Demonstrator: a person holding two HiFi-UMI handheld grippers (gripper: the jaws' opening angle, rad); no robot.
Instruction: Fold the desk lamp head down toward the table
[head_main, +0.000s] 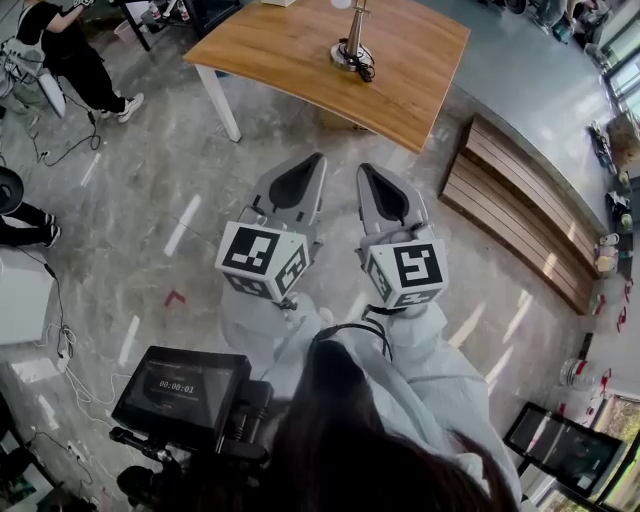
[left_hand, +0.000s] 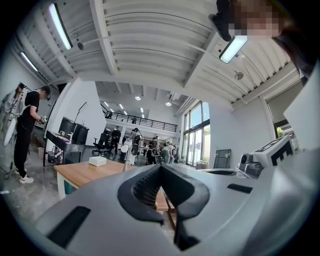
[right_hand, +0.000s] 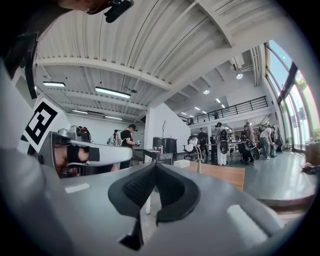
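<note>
The desk lamp stands on the far side of the wooden table; only its round base and lower stem show in the head view. In the left gripper view the lamp rises upright with its round head at the top, and the right gripper view shows the lamp the same way. My left gripper and right gripper hang side by side over the floor, short of the table and pointing level at it. Both are shut with nothing between the jaws, well apart from the lamp.
A small white box lies on the table beside the lamp. A long wooden bench runs along the right. A person stands at the far left, and a camera rig with a monitor sits at my lower left. Cables trail on the floor.
</note>
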